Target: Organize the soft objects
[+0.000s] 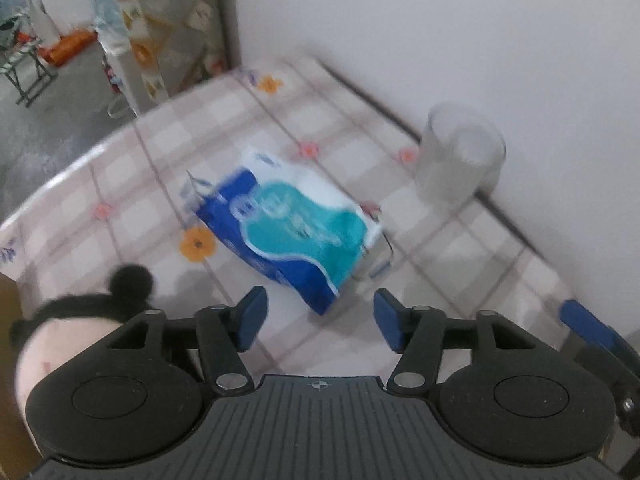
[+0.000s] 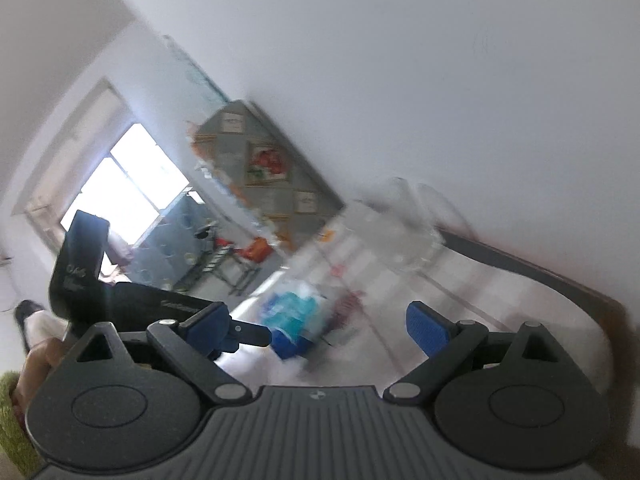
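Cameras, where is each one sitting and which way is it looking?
Left wrist: sits on the left gripper, looks steeply down at the tissue pack, clear container and checked tablecloth; own open jaws show.
Right wrist: sits on the right gripper, tilted, looks across the room toward the window; own open jaws show.
Shared: the tissue pack.

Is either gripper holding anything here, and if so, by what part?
Nothing is held. The left gripper is open above the tissue pack, which lies on the table; the right gripper is open and empty.
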A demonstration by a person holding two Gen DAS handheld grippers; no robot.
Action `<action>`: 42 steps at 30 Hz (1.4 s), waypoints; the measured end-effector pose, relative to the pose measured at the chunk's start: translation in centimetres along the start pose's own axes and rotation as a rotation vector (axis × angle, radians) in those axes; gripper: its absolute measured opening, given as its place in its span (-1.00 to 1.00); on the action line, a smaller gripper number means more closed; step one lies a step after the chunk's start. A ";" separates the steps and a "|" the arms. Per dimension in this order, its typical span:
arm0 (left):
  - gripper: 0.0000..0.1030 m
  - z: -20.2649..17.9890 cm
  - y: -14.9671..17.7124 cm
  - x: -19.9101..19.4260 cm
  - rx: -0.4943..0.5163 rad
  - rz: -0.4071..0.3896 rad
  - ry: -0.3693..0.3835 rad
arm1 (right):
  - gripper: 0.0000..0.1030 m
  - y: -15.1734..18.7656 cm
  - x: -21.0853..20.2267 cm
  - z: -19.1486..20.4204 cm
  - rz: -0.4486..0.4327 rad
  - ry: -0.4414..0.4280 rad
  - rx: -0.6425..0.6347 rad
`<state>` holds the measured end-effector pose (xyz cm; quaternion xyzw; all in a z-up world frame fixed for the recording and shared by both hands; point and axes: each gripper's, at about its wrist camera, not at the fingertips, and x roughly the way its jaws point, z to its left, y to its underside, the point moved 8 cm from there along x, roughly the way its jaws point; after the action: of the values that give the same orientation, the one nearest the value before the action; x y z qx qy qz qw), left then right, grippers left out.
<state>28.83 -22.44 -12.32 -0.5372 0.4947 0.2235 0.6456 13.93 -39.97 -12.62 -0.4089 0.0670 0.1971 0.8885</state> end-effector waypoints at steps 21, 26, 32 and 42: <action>0.51 8.6 -4.0 8.8 -0.632 0.136 0.096 | 0.33 3.6 21.5 5.0 0.431 -0.050 -0.517; 0.51 7.8 -3.7 9.3 -0.641 0.159 0.131 | 0.21 4.4 21.2 4.7 0.460 -0.050 -0.522; 0.51 6.0 -1.5 7.9 -0.606 0.196 0.150 | 0.20 5.2 17.3 4.6 0.499 -0.032 -0.450; 0.57 0.8 6.7 1.0 -0.486 0.170 0.207 | 0.21 8.0 6.7 4.1 0.538 -0.002 -0.293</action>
<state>24.06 -19.83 -16.39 -0.6529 0.5330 0.3330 0.4227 16.63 -30.21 -17.37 -0.4999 0.1430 0.4331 0.7362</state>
